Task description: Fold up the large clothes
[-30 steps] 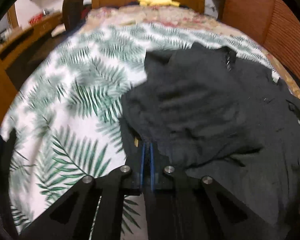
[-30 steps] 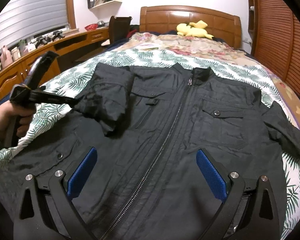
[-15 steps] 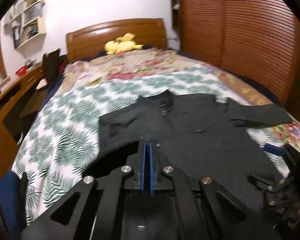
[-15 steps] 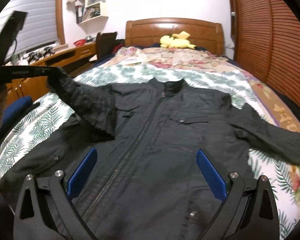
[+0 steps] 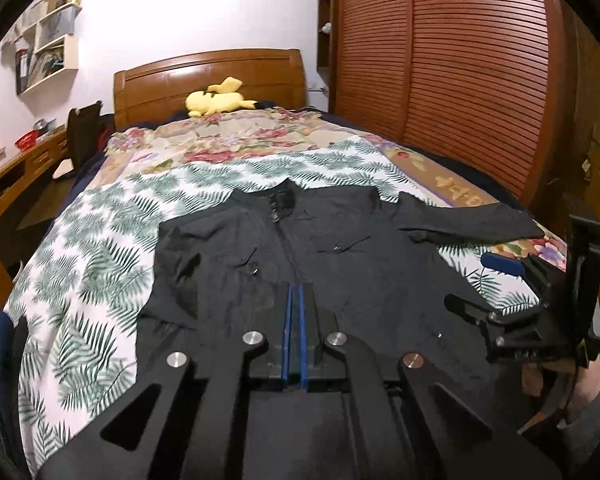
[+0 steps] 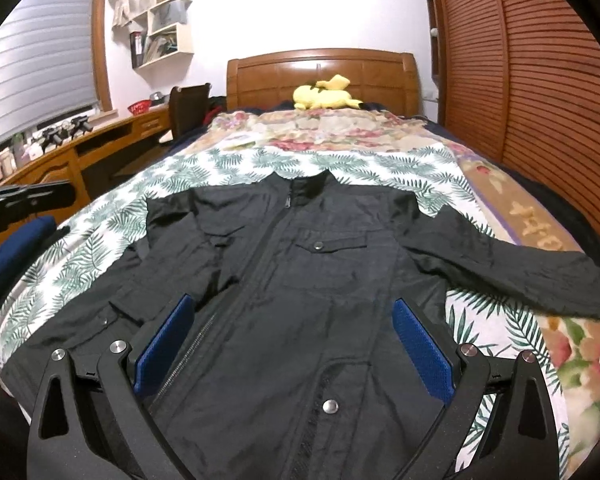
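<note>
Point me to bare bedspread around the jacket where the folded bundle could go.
Widest free patch: the fern-print sheet between the jacket collar and the floral quilt. A narrower strip runs along the jacket's folded-in side toward the desk. The opposite side is crowded: the outstretched sleeve crosses it. The plush toy sits by the headboard.

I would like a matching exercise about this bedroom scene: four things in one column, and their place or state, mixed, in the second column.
Things:
1. black jacket
2. yellow plush toy
3. left gripper
4. right gripper

Place or state:
A. jaws wide open
B. by the headboard
C. spread flat on the leaf-print cover, zipped up
D. pads pressed together, nothing between them

Pairs: 1-C, 2-B, 3-D, 4-A
</note>
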The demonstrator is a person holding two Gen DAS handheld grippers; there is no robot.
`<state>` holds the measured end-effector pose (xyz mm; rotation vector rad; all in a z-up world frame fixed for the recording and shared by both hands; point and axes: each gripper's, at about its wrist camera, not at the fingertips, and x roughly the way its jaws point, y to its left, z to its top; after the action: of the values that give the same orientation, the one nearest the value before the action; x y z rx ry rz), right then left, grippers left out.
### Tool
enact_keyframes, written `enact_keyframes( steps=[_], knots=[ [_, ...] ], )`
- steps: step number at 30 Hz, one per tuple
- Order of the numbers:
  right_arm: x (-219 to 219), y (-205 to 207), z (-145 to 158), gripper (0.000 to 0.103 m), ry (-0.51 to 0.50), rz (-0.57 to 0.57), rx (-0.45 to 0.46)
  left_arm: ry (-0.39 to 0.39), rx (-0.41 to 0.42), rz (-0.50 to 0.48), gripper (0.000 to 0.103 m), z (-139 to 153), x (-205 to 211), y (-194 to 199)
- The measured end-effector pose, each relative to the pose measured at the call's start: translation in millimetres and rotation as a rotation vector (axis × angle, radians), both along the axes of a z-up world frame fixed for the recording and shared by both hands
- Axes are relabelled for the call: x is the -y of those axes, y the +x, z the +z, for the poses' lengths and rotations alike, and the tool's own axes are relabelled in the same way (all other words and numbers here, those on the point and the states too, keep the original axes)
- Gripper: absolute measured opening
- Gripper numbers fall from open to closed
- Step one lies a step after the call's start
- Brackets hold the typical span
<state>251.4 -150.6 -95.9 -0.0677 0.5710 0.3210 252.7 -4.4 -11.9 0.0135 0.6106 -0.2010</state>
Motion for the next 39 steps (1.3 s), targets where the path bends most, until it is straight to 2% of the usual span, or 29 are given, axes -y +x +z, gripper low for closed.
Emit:
enact_keyframes(
  steps=[2,7,10,16,19,25,26,27,29,31,39],
  knots=[
    [-6.6,1.4,-3.6,0.100,-0.007,0.015,-0.004,-0.006,0.003,0.010,0.000,-5.6,-7.5,-10.2],
    [-36.4,7.6,-17.1,0.093,0.005,0.117,-0.037,-0.014,0.022,0.037,0.004,-20.3,-27.3,-40.3],
    [-65.0,12.4,-27.6,0.084,-0.007,0.201,-0.057,-0.017,0.040,0.058,0.007,-27.0,-38.0,-55.4],
    [-122.4,19.9,-52.5,0.063,-0.078,0.339,-0.091,-0.098,0.037,0.073,0.011,-41.6,-66.0,-76.7],
    [-146.5,26.8,-69.8,0.054,-0.129,0.370,-0.122,-0.095,0.039,0.083,0.012,-48.4,-72.4,-82.9],
    [-165.8,44.6,-98.3,0.025,-0.198,0.356,-0.205,-0.071,0.037,0.099,0.013,-57.7,-81.0,-89.6],
    [-162.6,46.5,-99.4,0.012,-0.200,0.347,-0.207,-0.077,0.033,0.100,0.014,-59.4,-82.8,-90.0],
    [-161.1,48.5,-99.9,0.011,-0.204,0.318,-0.205,-0.085,0.029,0.099,0.014,-61.8,-85.6,-89.9],
    [-156.1,50.3,-97.0,0.008,-0.174,0.312,-0.203,-0.089,0.020,0.104,0.014,-64.1,-88.5,-89.7],
    [-147.0,46.1,-87.1,0.004,-0.133,0.299,-0.160,-0.090,0.014,0.109,0.014,-65.1,-89.1,-89.9],
    [-94.7,11.8,-19.4,0.002,0.056,0.253,0.014,-0.075,0.027,0.084,0.014,-64.2,-79.8,-92.5]
  ],
)
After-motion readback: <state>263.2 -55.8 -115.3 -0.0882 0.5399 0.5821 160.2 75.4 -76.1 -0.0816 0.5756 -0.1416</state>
